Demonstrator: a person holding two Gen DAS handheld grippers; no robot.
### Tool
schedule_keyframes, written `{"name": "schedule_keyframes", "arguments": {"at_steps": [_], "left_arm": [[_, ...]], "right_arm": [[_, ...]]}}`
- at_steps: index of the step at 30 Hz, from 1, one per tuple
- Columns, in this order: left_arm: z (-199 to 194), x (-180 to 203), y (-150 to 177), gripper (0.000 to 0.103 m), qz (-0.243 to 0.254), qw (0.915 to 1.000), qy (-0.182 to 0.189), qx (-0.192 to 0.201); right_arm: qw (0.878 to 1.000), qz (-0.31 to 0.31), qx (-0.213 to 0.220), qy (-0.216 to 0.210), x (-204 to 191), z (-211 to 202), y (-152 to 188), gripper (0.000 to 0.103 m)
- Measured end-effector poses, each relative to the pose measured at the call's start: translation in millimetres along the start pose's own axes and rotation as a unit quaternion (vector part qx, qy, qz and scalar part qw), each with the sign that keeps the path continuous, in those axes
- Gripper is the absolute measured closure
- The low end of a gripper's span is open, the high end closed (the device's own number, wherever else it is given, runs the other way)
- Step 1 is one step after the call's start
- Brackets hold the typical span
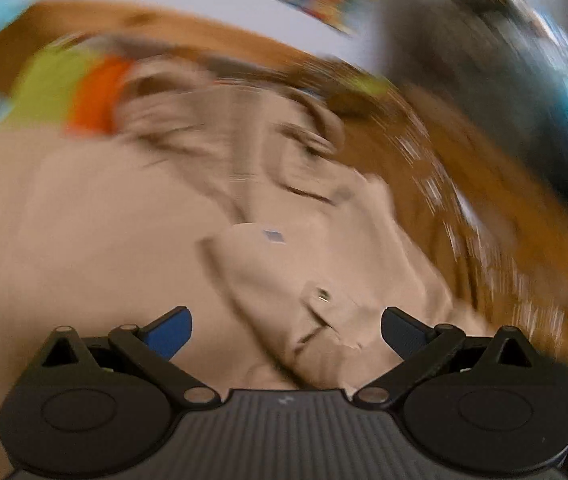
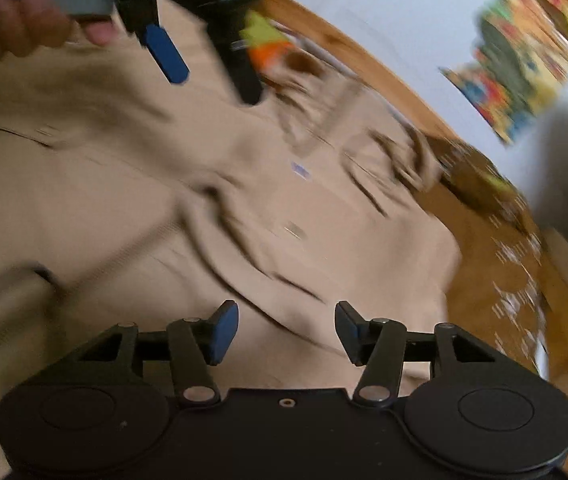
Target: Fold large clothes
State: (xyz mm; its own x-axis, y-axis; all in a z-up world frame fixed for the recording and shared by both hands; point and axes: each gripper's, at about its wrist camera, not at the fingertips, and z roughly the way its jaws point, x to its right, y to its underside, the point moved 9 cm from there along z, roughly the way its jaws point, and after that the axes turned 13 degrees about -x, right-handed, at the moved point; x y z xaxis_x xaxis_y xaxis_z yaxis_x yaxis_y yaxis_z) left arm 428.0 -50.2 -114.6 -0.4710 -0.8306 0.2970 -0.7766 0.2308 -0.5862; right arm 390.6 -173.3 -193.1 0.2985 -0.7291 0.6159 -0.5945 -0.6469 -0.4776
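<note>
beige cloth, the big garment (image 1: pixel 131 240), lies rumpled right under your left claw (image 1: pixel 286 334) and spreads over the brown patterned surface (image 1: pixel 464 216). both claws are released and hold nothing; the right claw (image 2: pixel 287 332) hovers over it too. both views are smeared, so grabbing now risks catching one layer only. its small blue label (image 1: pixel 273 236) is unreadable.

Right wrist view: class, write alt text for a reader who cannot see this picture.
A beige garment lies rumpled over a brown patterned surface, blurred by motion. The right tool hovers open over it at the bottom. At top left, a hand holds the left tool, also open.
</note>
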Motion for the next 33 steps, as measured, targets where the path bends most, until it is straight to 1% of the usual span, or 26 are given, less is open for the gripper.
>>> {"name": "schedule_keyframes", "arguments": {"at_steps": [2, 4, 6, 8, 9, 11, 12, 14, 15, 16, 17, 18, 19, 20, 22, 23, 24, 25, 26, 27, 28, 29, 30, 31, 32, 33], "left_arm": [[18, 27, -10, 0.001, 0.083, 0.9957, -0.034, -0.025], [38, 55, -17, 0.001, 0.143, 0.9873, -0.048, -0.048], [58, 80, -22, 0.003, 0.178, 0.9803, -0.047, -0.071], [80, 97, -22, 0.011, 0.207, 0.9717, -0.055, -0.100], [93, 102, -20, 0.014, 0.223, 0.9655, -0.067, -0.117], [115, 107, -16, 0.028, 0.240, 0.9547, -0.090, -0.151], [124, 107, -13, 0.032, 0.241, 0.9508, -0.103, -0.166], [137, 102, -11, 0.055, 0.236, 0.9451, -0.127, -0.188], [139, 101, -11, 0.064, 0.225, 0.9472, -0.128, -0.189], [138, 101, -12, 0.083, 0.209, 0.9523, -0.123, -0.185], [134, 97, -13, 0.084, 0.188, 0.9582, -0.120, -0.179], [130, 93, -16, 0.086, 0.165, 0.9645, -0.122, -0.166], [124, 89, -19, 0.093, 0.144, 0.9700, -0.125, -0.151], [117, 85, -22, 0.096, 0.123, 0.9754, -0.125, -0.135], [94, 71, -27, 0.097, 0.065, 0.9869, -0.115, -0.092], [85, 64, -31, 0.097, 0.043, 0.9901, -0.112, -0.073], [69, 54, -34, 0.097, 0.014, 0.9931, -0.106, -0.047], [54, 46, -35, 0.097, -0.009, 0.9943, -0.103, -0.022], [38, 37, -35, 0.097, -0.030, 0.9945, -0.100, 0.005], [16, 24, -33, 0.097, -0.053, 0.9929, -0.099, 0.039], [-3, 14, -30, 0.097, -0.071, 0.9903, -0.099, 0.067], [-22, 2, -27, 0.097, -0.090, 0.9869, -0.096, 0.094], [-43, -11, -20, 0.097, -0.112, 0.9815, -0.096, 0.122], [-60, -23, -12, 0.097, -0.131, 0.9759, -0.100, 0.143], [-73, -33, -3, 0.097, -0.145, 0.9712, -0.107, 0.156], [-83, -43, 9, 0.097, -0.162, 0.9665, -0.118, 0.161]], "right_arm": [[1.000, 0.017, -0.007, 0.012, 15, 6, 13, 0.049], [0.999, 0.036, -0.008, 0.010, 29, 12, 22, 0.049], [0.999, 0.052, -0.011, 0.011, 37, 18, 28, 0.049], [0.997, 0.069, -0.012, 0.009, 45, 27, 32, 0.050], [0.997, 0.078, -0.010, 0.008, 48, 30, 36, 0.050], [0.994, 0.107, -0.006, 0.003, 53, 29, 45, 0.050], [0.992, 0.122, -0.004, -0.003, 56, 30, 49, 0.049], [0.990, 0.141, -0.005, -0.021, 61, 31, 54, 0.049], [0.987, 0.155, -0.004, -0.031, 65, 32, 55, 0.049], [0.984, 0.173, -0.003, -0.041, 68, 31, 57, 0.049], [0.979, 0.197, -0.002, -0.058, 73, 32, 56, 0.049], [0.969, 0.231, 0.000, -0.083, 80, 33, 55, 0.049], [0.959, 0.263, 0.001, -0.107, 85, 33, 55, 0.049], [0.946, 0.297, 0.003, -0.131, 90, 34, 54, 0.049], [0.911, 0.369, -0.004, -0.183, 100, 40, 53, 0.049], [0.895, 0.398, -0.009, -0.203, 103, 43, 52, 0.049], [0.879, 0.424, -0.017, -0.217, 105, 48, 52, 0.049], [0.862, 0.453, -0.027, -0.225, 108, 54, 51, 0.049], [0.847, 0.478, -0.032, -0.232, 110, 59, 50, 0.049], [0.827, 0.506, -0.036, -0.242, 114, 65, 48, 0.049], [0.813, 0.526, -0.036, -0.248, 116, 69, 47, 0.052], [0.803, 0.541, -0.038, -0.248, 117, 72, 45, 0.056], [0.797, 0.552, -0.041, -0.242, 119, 74, 44, 0.071], [0.793, 0.562, -0.048, -0.231, 119, 75, 44, 0.083], [0.790, 0.567, -0.050, -0.227, 119, 75, 44, 0.087], [0.790, 0.569, -0.050, -0.223, 117, 73, 43, 0.089]]}}
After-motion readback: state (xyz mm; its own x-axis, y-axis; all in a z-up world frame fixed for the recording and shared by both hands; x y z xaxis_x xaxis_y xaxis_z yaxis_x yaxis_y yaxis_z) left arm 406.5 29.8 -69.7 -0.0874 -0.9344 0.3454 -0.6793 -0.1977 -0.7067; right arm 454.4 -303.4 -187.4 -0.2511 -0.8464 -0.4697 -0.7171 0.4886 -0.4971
